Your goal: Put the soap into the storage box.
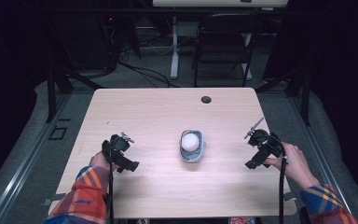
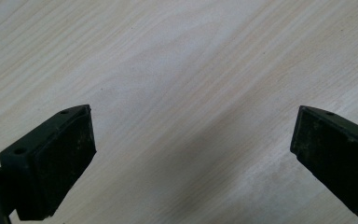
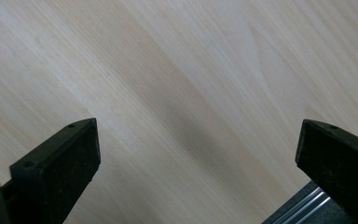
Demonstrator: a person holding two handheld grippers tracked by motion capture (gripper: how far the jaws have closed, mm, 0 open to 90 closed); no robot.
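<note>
- A white ball (image 1: 190,141) is seen resting in a small grey bowl (image 1: 185,156) near the middle of the wooden surface (image 1: 158,112).
- The left tongs (image 1: 119,156) are held over the surface well to the left of the bowl, with the jaws spread wide and nothing between them.
- The right tongs (image 1: 257,154) are held near the surface's right edge, well apart from the bowl, jaws likewise wide apart and empty.
- Bare wood grain is shown beneath both pairs of jaws in the gripper views.
</note>
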